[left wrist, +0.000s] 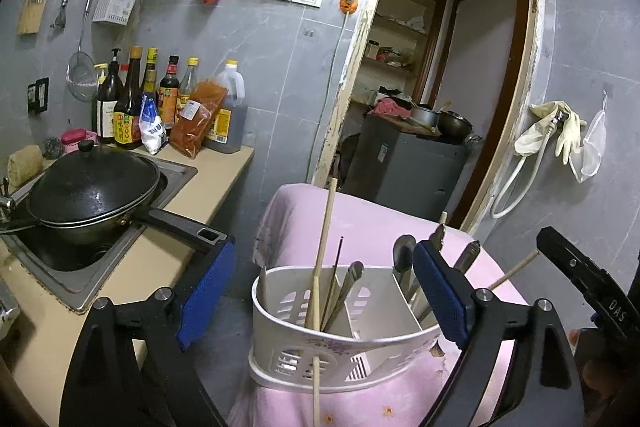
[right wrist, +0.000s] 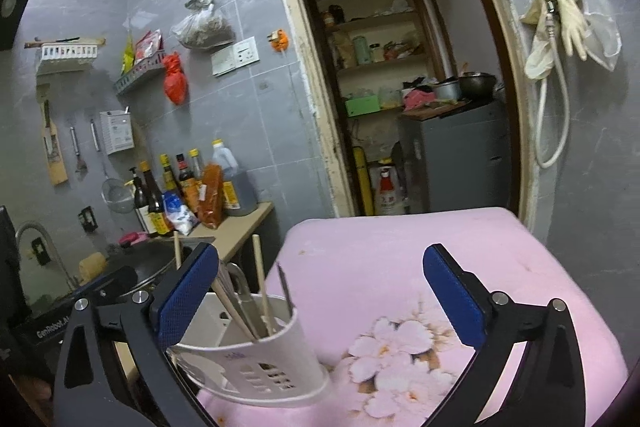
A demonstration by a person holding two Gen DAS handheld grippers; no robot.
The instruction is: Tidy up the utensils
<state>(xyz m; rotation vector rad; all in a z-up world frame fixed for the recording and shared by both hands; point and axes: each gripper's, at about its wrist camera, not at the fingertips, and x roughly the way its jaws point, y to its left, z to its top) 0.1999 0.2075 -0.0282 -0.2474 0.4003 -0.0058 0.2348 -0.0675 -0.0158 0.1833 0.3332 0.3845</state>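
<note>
Both the left gripper [left wrist: 332, 291] and right gripper [right wrist: 320, 295] gape wide, holding nothing, the white utensil caddy [left wrist: 320, 355] on the pink cloth's [right wrist: 380, 247] left edge; only the left view shows its spoons [left wrist: 404, 255].

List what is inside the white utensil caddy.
The white utensil caddy holds wooden chopsticks, a dark thin stick and metal utensils in its compartments. Their lower ends are hidden by its walls.

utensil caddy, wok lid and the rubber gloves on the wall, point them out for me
utensil caddy [left wrist: 304, 359], left wrist view, on its white front wall
wok lid [left wrist: 92, 183], left wrist view, on the black dome
rubber gloves [right wrist: 572, 23], right wrist view, on the hanging fingers
</note>
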